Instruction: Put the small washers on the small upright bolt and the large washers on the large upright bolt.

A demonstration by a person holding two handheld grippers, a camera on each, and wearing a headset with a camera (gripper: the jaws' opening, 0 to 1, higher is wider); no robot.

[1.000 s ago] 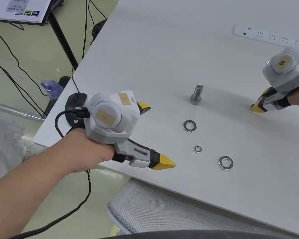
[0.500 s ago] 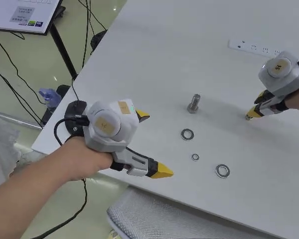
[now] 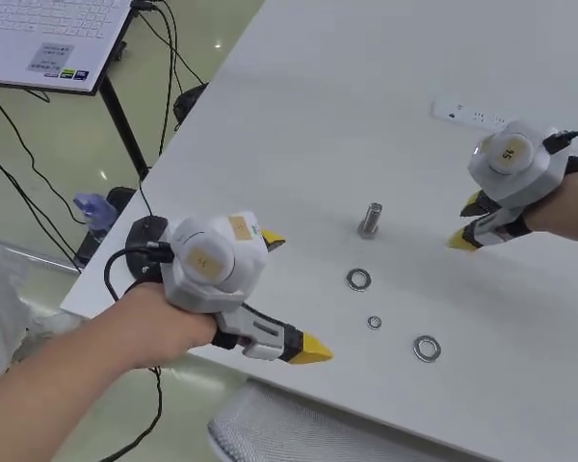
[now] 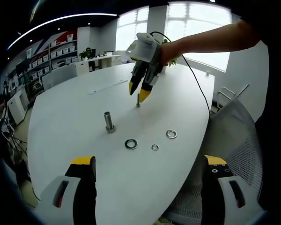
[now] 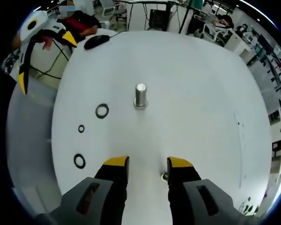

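Steel washers [image 3: 358,280] lie flat on the white table [image 3: 299,144] near the large upright bolt [image 3: 370,219], and the left gripper view adds the small upright bolt [image 4: 138,100] beside the part-open, empty right gripper [image 5: 148,163], with the left gripper [image 4: 148,161] wide open and empty.

A long white plastic power strip [image 3: 459,113] lies on the white tabletop [image 3: 347,96]. A white open laptop [image 3: 48,38] sits beyond the table's edge.

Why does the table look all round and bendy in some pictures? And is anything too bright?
Left gripper view: the fisheye lens bends the table into an oval, and the windows glare white. Right gripper view: the same bulging. Head view: table edges look straight, with even light and soft shadows.
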